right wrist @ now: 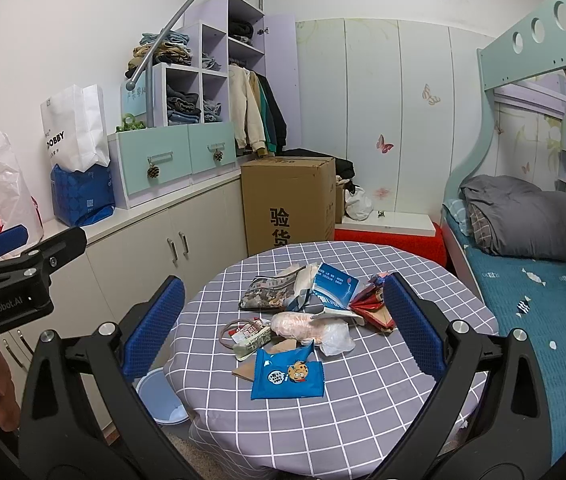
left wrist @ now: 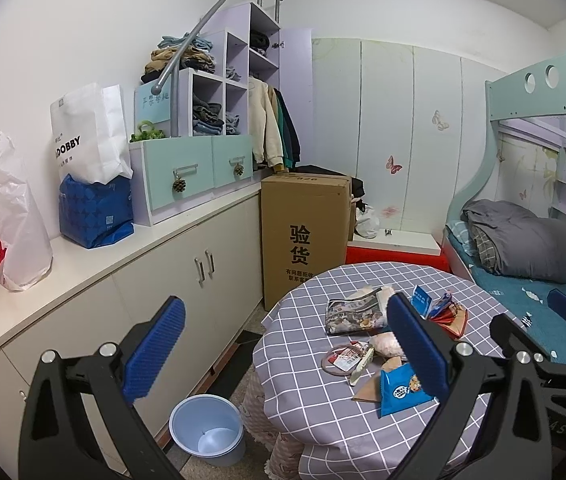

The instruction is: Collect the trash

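My round bench [right wrist: 363,400] carries the trash pile [right wrist: 303,316] at its middle; the blue bin [left wrist: 207,432] stands on the floor beside it. My left tool [left wrist: 287,352] and right tool [right wrist: 283,324] both gape wide, empty.

A loose heap of crumpled wrappers and paper scraps [right wrist: 299,312] lies mid-way across the round table with a grey checked cloth [right wrist: 363,412]; a flat blue cookie packet [right wrist: 287,376] lies nearest. A light-blue plastic bin [left wrist: 207,428] stands upright on the floor beside the table.
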`<state>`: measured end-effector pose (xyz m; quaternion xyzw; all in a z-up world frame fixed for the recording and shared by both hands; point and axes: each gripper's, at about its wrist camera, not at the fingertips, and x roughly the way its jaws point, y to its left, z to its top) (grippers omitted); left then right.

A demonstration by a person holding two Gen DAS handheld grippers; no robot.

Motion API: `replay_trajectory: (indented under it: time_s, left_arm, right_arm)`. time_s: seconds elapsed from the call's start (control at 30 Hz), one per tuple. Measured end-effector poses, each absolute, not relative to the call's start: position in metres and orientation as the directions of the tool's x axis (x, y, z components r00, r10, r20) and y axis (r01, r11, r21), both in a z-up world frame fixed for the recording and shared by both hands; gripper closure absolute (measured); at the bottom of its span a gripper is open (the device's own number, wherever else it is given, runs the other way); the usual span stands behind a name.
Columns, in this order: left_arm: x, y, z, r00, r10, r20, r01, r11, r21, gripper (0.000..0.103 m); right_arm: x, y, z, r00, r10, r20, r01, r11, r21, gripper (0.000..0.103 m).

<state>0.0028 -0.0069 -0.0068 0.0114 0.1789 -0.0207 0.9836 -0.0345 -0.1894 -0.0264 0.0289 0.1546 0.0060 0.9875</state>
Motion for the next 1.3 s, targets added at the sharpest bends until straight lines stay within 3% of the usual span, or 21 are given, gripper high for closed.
replay_trajectory:
  time_s: [1.3]
  left_arm:
    - [0.002,-0.008,-0.008,0.935,-0.032,-0.354,0.041,0.999,0.018,0.004]
  right_arm:
    - [-0.034,-0.189,-0.04,0.949,0.027,-0.314,-0.007,0.998,0.065,0.006]
